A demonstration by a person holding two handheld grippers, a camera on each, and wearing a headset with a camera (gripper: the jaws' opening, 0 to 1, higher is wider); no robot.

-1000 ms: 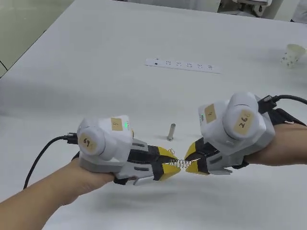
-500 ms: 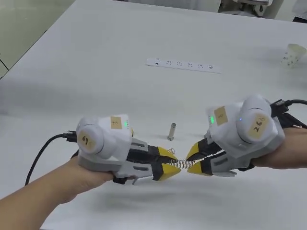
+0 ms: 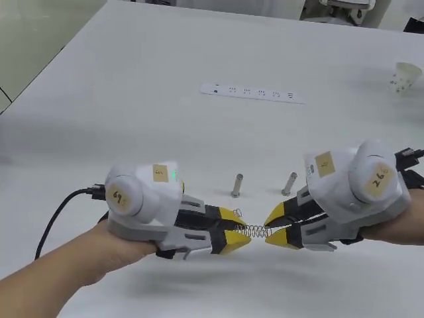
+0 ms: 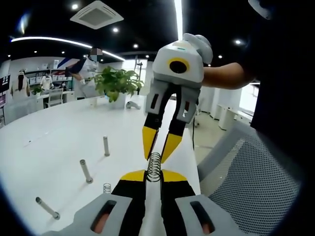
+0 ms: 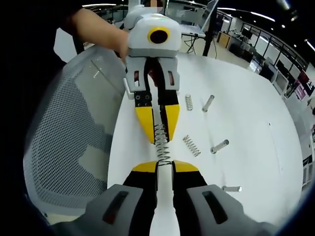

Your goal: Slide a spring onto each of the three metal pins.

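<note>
Stretching spring (image 3: 257, 230) longer, right claw (image 3: 270, 233) drawn farther from left claw (image 3: 246, 236)

Left gripper (image 3: 242, 236): housing was pale grey and rounded, jaws black with yellow tips; it bore a tan sticker (image 3: 120, 197) marked 69, a green light (image 3: 174, 175) and a black cable (image 3: 61, 213). Right gripper (image 3: 273, 233): same build, tan label (image 3: 377, 177) marked 26, black lead (image 3: 412, 154). Person wore a dark top (image 4: 278, 98).

1. A white table (image 3: 132, 79).
2. A power strip (image 3: 252, 91) lies flat toward its far side, and a paper cup (image 3: 405, 77) stands well apart at the far right.
3. Three metal pins (image 4: 85, 170) stand upright, with two loose springs (image 5: 191, 145) lying near them.
</note>
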